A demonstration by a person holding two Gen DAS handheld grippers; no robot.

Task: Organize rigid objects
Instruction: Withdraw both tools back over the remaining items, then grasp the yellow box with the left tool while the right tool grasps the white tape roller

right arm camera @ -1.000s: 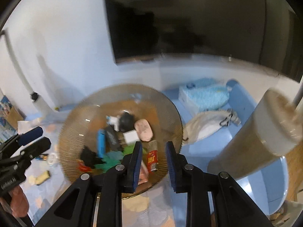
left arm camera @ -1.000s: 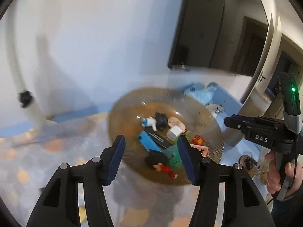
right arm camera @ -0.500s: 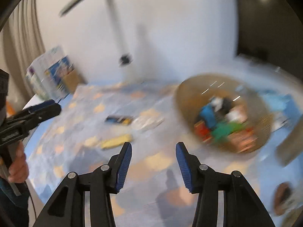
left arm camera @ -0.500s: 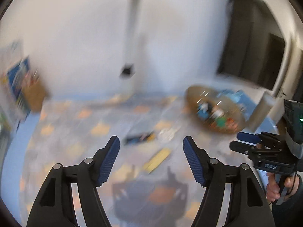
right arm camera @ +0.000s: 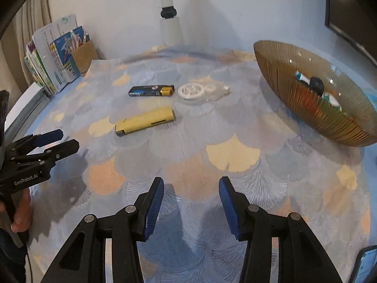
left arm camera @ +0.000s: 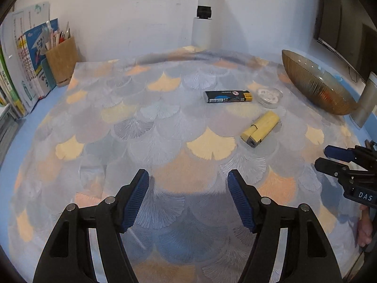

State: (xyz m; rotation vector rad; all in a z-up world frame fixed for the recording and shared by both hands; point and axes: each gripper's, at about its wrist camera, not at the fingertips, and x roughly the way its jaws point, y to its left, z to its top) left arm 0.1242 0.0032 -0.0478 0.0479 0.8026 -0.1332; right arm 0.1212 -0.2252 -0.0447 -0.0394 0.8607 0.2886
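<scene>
On the fan-patterned cloth lie a black lead case, a yellow oblong case and a clear tape dispenser with white gears. An amber ribbed glass bowl stands to the right and holds several small items. My left gripper hovers open over bare cloth, short of the three items. Beside it, my right gripper is also open with nothing between its pads.
Books and a cork pen holder stand at the back left corner. A white pole rises at the back wall. A grey cylinder stands right of the bowl. A phone lies at the near right edge.
Both views swung from above the bowl leftward and down toward the cloth with the loose items. The right jaws went from nearly shut to apart; the left jaws widened.
</scene>
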